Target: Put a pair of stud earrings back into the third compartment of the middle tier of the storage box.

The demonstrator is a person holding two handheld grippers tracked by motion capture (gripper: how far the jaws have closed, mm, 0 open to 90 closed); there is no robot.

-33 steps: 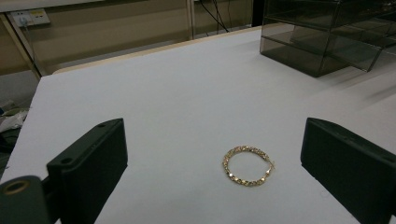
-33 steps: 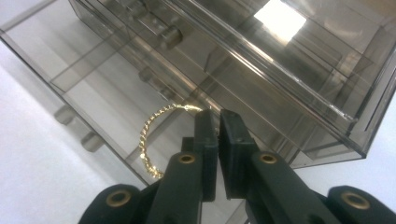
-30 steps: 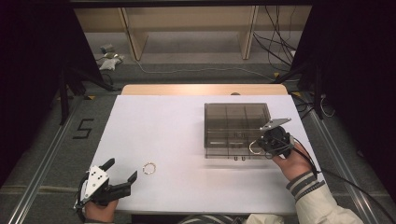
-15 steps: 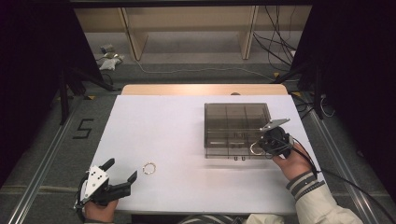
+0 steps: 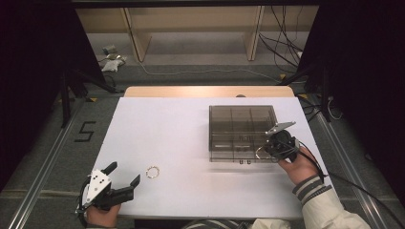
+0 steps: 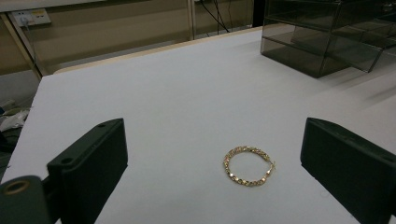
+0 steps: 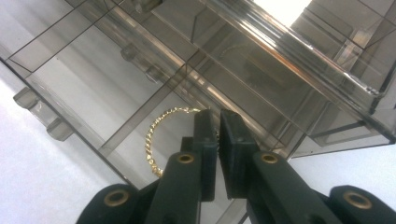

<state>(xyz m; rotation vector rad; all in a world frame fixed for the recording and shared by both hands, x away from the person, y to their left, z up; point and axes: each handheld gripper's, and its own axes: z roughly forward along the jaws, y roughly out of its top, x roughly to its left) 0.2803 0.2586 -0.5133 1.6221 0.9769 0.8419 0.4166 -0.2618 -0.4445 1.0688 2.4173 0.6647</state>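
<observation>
Right tongs [image 5: 264,151]: closed to a thin gap, pinching a gold ring-shaped chain [image 7: 161,140] at the near right corner of the smoky plastic box [image 5: 239,119], about 4 o'clock on the bench [image 5: 181,124].
Held chain: hangs to the left of the jaws in the right gripper view, over a box compartment.
Left tongs [image 5: 125,175]: wide open, holding nothing, at 7 o'clock on the bench.
Second gold chain [image 6: 248,166]: flat on the bench between the open jaws, touching neither, at about 7 o'clock.
</observation>
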